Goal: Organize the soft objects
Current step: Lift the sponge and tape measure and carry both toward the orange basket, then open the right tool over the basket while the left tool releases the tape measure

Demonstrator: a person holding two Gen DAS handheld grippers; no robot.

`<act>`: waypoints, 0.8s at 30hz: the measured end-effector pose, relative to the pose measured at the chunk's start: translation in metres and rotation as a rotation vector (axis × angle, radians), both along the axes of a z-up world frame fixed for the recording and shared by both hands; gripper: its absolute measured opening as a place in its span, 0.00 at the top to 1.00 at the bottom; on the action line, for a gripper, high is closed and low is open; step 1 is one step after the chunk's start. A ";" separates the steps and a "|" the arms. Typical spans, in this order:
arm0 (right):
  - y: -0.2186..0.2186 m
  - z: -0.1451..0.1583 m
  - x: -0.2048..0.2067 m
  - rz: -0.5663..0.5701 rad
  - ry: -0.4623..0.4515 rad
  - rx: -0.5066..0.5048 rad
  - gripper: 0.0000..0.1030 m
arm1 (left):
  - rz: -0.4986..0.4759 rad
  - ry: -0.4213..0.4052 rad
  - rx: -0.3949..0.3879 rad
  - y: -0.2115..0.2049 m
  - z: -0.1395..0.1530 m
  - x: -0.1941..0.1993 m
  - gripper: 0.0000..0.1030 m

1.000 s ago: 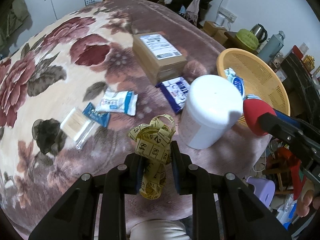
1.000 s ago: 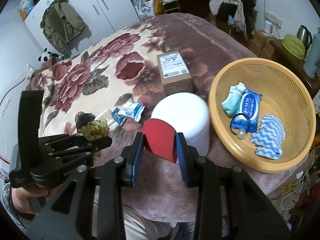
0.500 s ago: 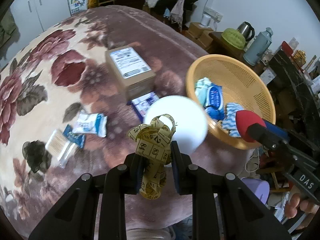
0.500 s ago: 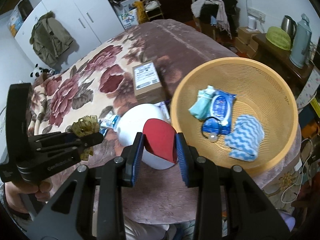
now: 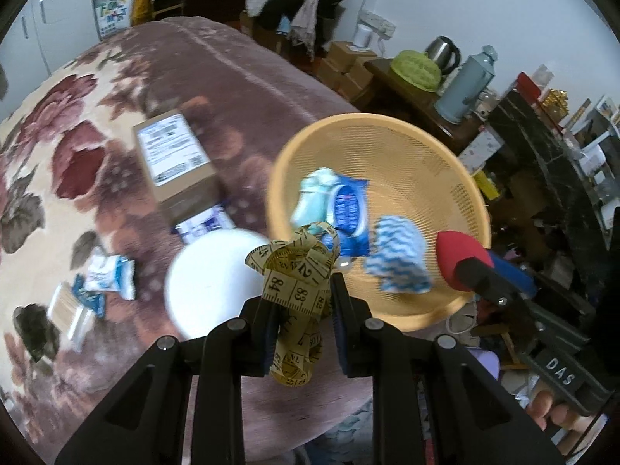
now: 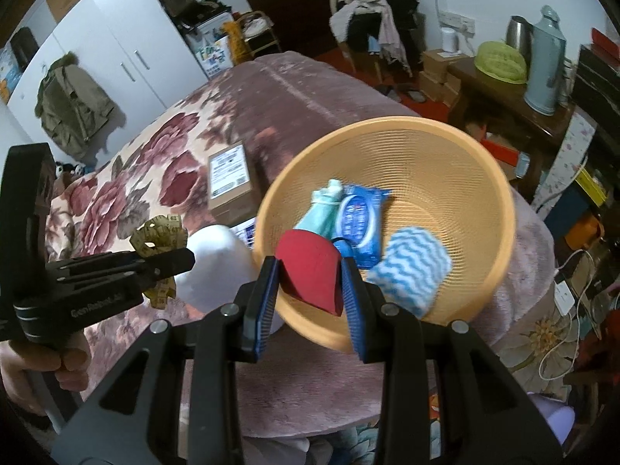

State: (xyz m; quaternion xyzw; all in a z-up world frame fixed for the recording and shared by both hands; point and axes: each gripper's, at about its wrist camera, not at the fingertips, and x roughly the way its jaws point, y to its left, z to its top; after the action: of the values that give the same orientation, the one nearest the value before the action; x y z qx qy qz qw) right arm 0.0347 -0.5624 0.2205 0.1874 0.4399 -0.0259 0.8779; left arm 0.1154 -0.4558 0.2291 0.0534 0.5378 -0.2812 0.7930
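Note:
My left gripper (image 5: 300, 294) is shut on a bunched yellow tape measure (image 5: 296, 275), held above the white tub (image 5: 211, 279) beside the basket's left rim. The right gripper (image 6: 310, 275) is shut on a red makeup sponge (image 6: 310, 271), hanging over the near rim of the orange mesh basket (image 6: 457, 178). In the left wrist view the sponge (image 5: 457, 254) shows at the basket's (image 5: 418, 143) right edge. Inside the basket lie a blue wipes pack (image 6: 360, 221), a teal cloth (image 6: 323, 213) and a blue-white wavy cloth (image 6: 410, 267).
On the flowered blanket (image 5: 77, 147) sit a cardboard box (image 5: 176, 166), a blue-white packet (image 5: 110, 277), a cotton swab pack (image 5: 68, 310) and a flat printed pack (image 5: 201, 228). A side table with a kettle (image 6: 519, 37) and flask (image 6: 544, 62) stands to the right.
Both grippers have travelled right toward the basket, each keeping its load. The basket now fills the middle of both views and the white tub has slid to the left.

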 end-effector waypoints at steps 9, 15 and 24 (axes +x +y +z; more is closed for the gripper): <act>-0.036 0.002 -0.004 -0.090 -0.009 0.004 0.66 | -0.076 -0.004 -0.067 -0.063 -0.005 -0.005 0.76; -0.056 -0.004 -0.005 -0.174 -0.012 0.023 0.42 | -0.059 -0.008 -0.083 -0.068 -0.014 -0.005 0.18; -0.058 -0.007 -0.010 -0.182 0.014 -0.014 0.09 | 0.033 -0.036 -0.081 -0.024 -0.014 0.005 0.01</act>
State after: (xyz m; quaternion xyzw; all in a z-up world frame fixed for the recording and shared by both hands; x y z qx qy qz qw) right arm 0.0250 -0.6207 0.2139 0.2202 0.4272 -0.1099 0.8700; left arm 0.1208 -0.4797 0.2150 0.0176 0.5126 -0.2885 0.8085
